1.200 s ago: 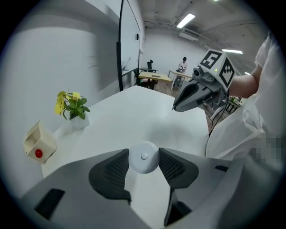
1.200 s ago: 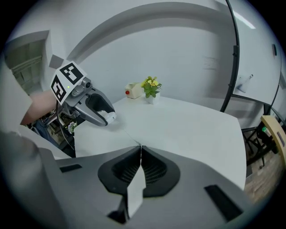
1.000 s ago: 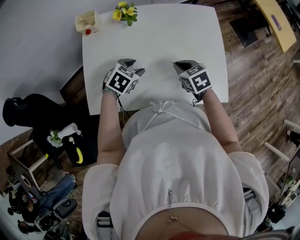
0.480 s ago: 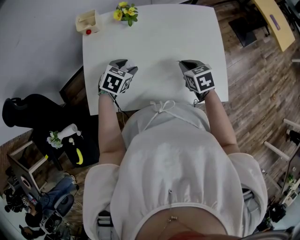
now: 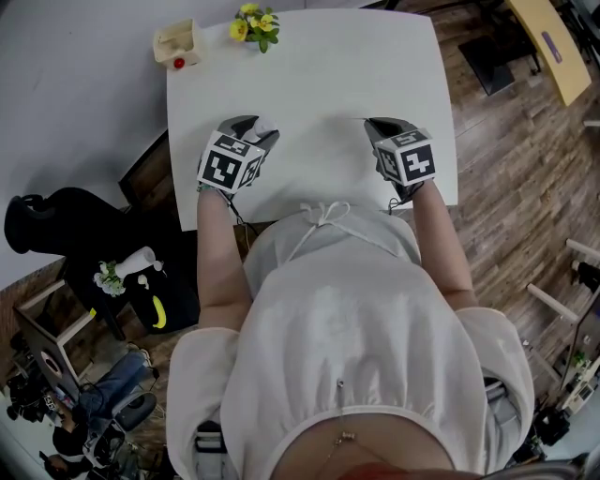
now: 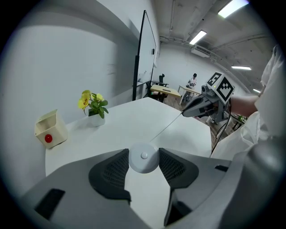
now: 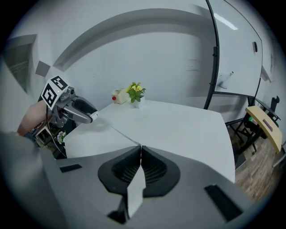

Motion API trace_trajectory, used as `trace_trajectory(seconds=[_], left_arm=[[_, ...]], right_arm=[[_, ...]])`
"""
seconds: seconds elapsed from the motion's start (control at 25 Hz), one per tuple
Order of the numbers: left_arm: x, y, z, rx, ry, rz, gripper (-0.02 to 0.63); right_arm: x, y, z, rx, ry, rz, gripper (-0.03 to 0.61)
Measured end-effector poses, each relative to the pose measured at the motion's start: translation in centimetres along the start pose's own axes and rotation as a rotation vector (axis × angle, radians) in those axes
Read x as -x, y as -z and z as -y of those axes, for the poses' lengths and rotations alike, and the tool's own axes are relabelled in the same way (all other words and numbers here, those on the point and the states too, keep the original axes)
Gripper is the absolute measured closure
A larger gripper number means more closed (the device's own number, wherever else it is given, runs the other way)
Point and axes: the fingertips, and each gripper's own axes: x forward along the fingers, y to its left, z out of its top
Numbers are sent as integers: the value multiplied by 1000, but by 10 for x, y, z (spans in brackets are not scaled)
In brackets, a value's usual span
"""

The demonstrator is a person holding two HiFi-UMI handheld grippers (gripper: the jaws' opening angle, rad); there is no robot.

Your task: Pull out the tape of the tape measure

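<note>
The person stands at the near edge of the worktop (image 5: 309,56) with both tools held low over it, well apart from side to side. The left tool (image 5: 258,125) has its jaws part-way apart and clamped on the tape measure (image 6: 144,157), a small round white case with the pads pressing on its two sides. The right tool (image 5: 380,125) has its jaws pressed together on the tape (image 6: 165,129), pinched near its free end. A white strip behind the pads looks like the tail of that end.

The tape runs as a thin, straight line between the two tools, above the worktop and roughly along its near edge. So its long axis lies left to right across the person's front. The case sits at the left end and the gripped end at the right.

More tape can only come out along that line, I'd say. The right tool goes further to the person's right, or the left tool goes left, with both held level. There is bare worktop on either side, and the flowers (image 5: 253,21) and the little box (image 5: 176,45) sit far back, out of the way.
</note>
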Motion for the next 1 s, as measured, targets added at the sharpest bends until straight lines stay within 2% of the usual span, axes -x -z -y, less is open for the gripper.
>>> trace_trajectory(seconds=[0.2,0.44,0.64,0.8,0.84,1.0], left_arm=[[4,9,-13,-26,-50,-49,388],[8,14,-27,-22,-86,-57,387],[6,16,-23,-57,-66,-77,387],[11,33,-39,-145,-142,-169,387],[13,36,-43,-143,-146,-178,387],[18,36,-44,-52,-114,-125,387]], right_arm=[[3,5,21,-10,65,-16,568],[6,5,34,-51,90,-2,566],[6,6,37,-50,105,-5,568],[11,15,56,-47,168,-29,568],[13,18,61,-57,174,-32,568],[15,22,64,-80,176,-33,567]])
